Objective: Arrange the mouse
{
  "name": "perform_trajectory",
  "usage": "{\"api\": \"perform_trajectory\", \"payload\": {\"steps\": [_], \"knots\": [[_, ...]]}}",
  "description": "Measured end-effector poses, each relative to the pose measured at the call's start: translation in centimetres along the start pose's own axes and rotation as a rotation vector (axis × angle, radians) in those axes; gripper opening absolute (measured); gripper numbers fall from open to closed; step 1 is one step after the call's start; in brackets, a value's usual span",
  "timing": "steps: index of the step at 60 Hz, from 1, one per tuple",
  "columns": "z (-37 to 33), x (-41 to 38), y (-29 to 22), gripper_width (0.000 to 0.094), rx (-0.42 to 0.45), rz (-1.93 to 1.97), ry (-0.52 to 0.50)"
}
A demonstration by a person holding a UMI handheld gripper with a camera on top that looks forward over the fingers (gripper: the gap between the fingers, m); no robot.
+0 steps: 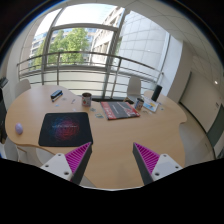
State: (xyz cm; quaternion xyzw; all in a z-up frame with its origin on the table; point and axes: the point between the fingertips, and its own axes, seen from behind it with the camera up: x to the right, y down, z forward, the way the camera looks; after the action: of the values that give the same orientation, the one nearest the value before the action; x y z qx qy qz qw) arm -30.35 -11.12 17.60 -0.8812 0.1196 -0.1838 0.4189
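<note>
Gripper view looks out over a pale wooden table (110,140) in a room with tall windows (85,40) and a railing (90,62) beyond them. The gripper (110,158) hangs above the near part of the table with its fingers spread wide apart; the magenta pads (76,157) face each other across a broad gap, and nothing lies between them or in their hold.

The mouse (18,128) sits well off to the left of the fingers, near the table's left edge. It shows only as a small, rounded, pale lilac shape, too small to tell buttons or a wheel. It rests on the bare wood, just beside the left side of a dark mouse mat (66,128) but not on it. The mat is rectangular and black, with a reddish glow pattern at its middle, and lies just ahead of the left finger.

Farther back stand a dark cup (87,99), a colourful magazine (120,109) lying flat, a small dark object (56,94) and a white box-like item (150,103).
</note>
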Motion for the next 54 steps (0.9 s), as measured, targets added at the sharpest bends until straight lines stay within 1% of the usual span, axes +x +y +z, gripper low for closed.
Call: {"api": "perform_trajectory", "payload": {"steps": [4,9,17,22,28,31,39,47,54], "knots": [[-0.1,0.1,0.2,0.0845,0.007,-0.007,0.015],[-0.1,-0.3,1.6,0.0843,-0.011,-0.017,0.043],[-1.7,-4.4,4.2,0.0844,-0.033,-0.045,0.082],[-2.8,-8.8,5.7,0.0845,-0.041,-0.044,0.061],[-3.7,-16.5,7.2,0.0845,-0.056,-0.035,-0.026],[-4.1,-21.1,7.7,0.0845,-0.066,-0.046,-0.092],[-4.1,-33.2,7.0,0.0845,-0.037,-0.116,-0.267],[-1.9,-43.1,5.9,0.0845,-0.025,-0.155,-0.396],[1.8,-49.6,4.8,0.0844,-0.032,-0.180,-0.469]]}}
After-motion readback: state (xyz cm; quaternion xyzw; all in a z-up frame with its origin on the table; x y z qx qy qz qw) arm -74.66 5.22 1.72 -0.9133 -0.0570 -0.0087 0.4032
